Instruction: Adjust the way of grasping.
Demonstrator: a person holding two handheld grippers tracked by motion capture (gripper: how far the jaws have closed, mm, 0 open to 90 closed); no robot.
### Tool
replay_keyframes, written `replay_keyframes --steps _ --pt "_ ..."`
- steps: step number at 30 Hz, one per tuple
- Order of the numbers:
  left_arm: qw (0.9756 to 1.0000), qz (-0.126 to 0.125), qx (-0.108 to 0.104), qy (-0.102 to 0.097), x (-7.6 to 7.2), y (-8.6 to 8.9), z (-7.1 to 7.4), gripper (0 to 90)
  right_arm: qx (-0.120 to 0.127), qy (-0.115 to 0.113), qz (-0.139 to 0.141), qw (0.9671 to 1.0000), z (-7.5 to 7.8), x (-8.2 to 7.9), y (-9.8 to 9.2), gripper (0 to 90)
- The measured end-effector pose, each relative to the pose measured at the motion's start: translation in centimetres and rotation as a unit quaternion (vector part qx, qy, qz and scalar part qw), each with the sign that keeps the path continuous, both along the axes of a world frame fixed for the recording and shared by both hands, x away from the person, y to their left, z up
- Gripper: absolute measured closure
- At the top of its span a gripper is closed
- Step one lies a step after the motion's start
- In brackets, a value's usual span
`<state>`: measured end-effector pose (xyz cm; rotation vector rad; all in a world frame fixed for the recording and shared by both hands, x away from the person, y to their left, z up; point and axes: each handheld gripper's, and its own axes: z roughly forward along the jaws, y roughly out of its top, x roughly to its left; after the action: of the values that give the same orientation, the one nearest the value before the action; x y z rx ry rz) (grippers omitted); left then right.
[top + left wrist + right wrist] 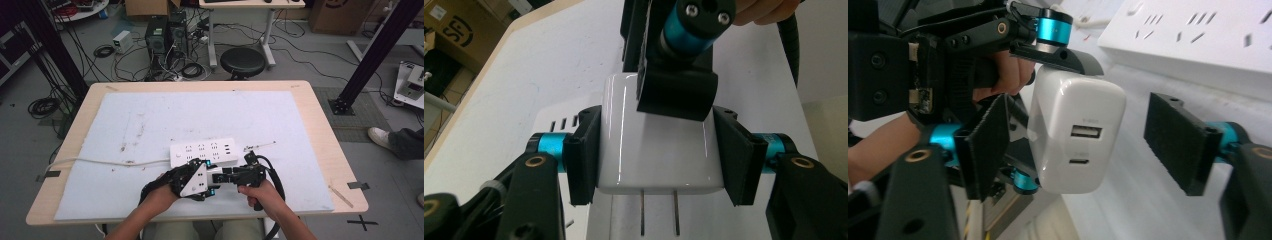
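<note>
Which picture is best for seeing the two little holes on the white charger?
The right gripper view: the white charger faces that camera, both ports showing. The left gripper view shows its smooth side and two metal prongs. In the high view the grippers hide it.

The high view looks forward and down from above the person's side onto the pale wooden table [320,115], taking in the floor behind it. The left gripper view sits very close, looking along its black jaws across the glossy white plug-in charger block [659,150] toward the table's far edge. The right gripper view, equally near, faces that same charger's port side [1075,135]. All three views share the flat white power strip [202,151] [549,125] [1198,35].
</note>
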<state>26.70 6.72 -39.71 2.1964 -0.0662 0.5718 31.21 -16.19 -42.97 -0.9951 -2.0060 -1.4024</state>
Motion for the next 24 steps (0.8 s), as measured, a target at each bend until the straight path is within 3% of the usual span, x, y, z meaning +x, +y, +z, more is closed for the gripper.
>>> replay_keyframes --steps 4,7,11,15,18,20,24 --pt "1.0 -0.002 -0.001 0.0 -0.1 -0.2 -0.1 42.5 -0.001 0.009 0.009 0.9999 -0.2 0.1 0.1 37.5" --pt "1.0 -0.005 0.005 0.0 -0.1 -0.4 -0.2 42.4 0.008 0.027 0.02 0.9994 -0.4 0.3 0.2 51.1" --pt "0.9999 -0.005 0.01 -0.008 -0.3 -0.5 -0.3 42.5 0.006 0.041 0.028 0.9987 -0.6 0.5 0.1 59.9" --pt "0.9999 -0.007 0.012 -0.01 -0.3 -0.5 -0.4 42.3 0.006 0.049 0.031 0.9983 -0.7 0.6 0.0 61.7" --pt "1.0 -0.004 0.004 0.005 -0.1 -0.4 -0.6 41.7 0.007 0.045 0.031 0.9985 -0.7 0.6 0.0 62.7" --pt "0.9997 0.009 -0.005 0.022 0.1 -0.2 -0.7 35.7 -0.005 0.033 0.03 0.999 -0.6 0.6 -0.1 63.1" --pt "0.9978 0.031 -0.02 0.056 0.5 0.8 -1.2 30.4 -0.002 0.014 0.013 0.9998 -0.3 0.7 -1.0 63.3"
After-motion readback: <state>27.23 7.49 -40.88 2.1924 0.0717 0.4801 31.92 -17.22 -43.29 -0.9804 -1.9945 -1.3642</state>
